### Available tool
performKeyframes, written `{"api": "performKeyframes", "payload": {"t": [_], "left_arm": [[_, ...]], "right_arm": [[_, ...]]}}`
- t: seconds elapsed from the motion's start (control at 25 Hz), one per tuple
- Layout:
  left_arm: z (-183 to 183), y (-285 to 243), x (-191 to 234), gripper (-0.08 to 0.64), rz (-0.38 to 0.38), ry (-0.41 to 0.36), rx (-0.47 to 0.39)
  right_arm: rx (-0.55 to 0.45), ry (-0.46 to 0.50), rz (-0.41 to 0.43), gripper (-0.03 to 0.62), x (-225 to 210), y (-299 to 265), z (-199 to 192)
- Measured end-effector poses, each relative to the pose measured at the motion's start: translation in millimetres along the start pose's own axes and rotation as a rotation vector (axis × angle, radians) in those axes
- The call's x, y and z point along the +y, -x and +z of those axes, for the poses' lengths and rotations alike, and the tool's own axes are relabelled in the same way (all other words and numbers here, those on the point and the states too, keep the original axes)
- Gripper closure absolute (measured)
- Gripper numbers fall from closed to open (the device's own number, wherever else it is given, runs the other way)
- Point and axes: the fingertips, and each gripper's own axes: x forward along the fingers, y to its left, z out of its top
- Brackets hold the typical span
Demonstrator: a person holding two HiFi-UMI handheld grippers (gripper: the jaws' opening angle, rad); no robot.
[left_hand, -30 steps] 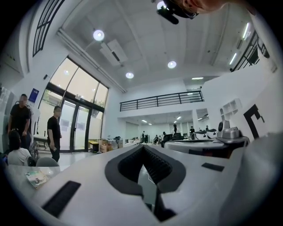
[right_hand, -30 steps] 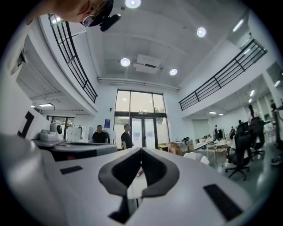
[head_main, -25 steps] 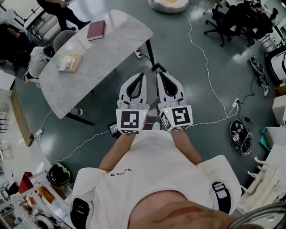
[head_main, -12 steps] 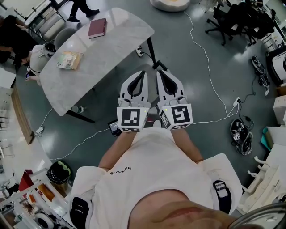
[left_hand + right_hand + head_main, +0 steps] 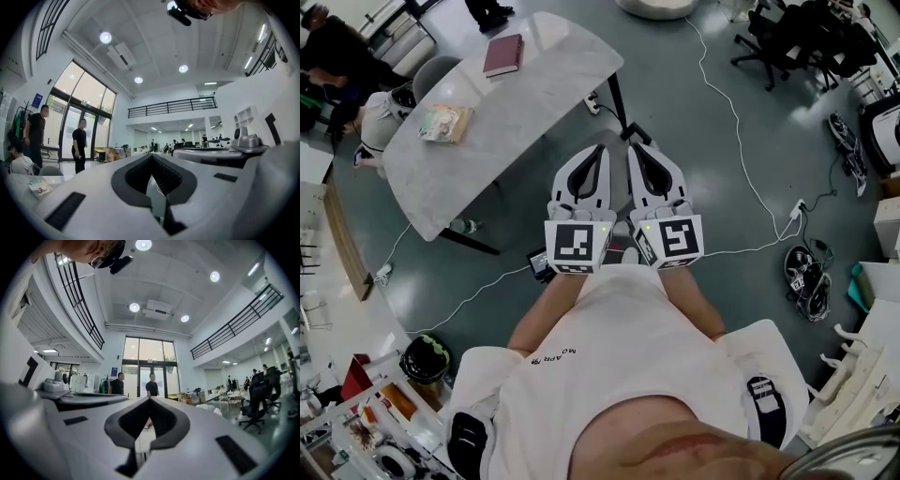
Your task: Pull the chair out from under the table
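Looking down at what seems like the very start of this one. Holding the left gripper [image 5: 598, 152] and the right gripper [image 5: 634, 150] side by side out front, level, both pinched fully together with nothing in either. Same story in each gripper view: closed pads, then open room beyond. Parked near the near long edge of the table [image 5: 534, 108], toward the end with the dark leg, touching neither table nor chair.

Spotted the chair [image 5: 439, 75], grey with a rounded back, tucked in at the far long edge, close to the corner with the red book [image 5: 502, 54]. Sits right beside someone in a white top [image 5: 380, 120], with a magazine [image 5: 445, 125] lying near that same edge. Can't judge the depth of the tuck from up here.

So, progress-wise: basically zero. Not pulled out, not gripped, not even reached. Left to do, as a guess: get round the table to that far side, open one or both sets of jaws, clamp onto the backrest, and drag it clear of the edge. Worth minding the white cable [image 5: 741, 141] on the floor and the seated neighbour on the way.
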Motion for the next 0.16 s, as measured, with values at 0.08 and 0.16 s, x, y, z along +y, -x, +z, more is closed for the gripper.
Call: {"api": "performKeyframes", "payload": {"t": [0.08,0.16], "left_arm": [[-0.2,-0.2,-0.1,0.558,0.001,0.002,0.0],[-0.1,0.0,0.0,0.558,0.001,0.006,0.0]], "right_arm": [[0.001,-0.001,-0.004,0.58,-1.2,0.2,0.0],[0.003,-0.002,-0.008,0.58,-1.8,0.3,-0.1]]}}
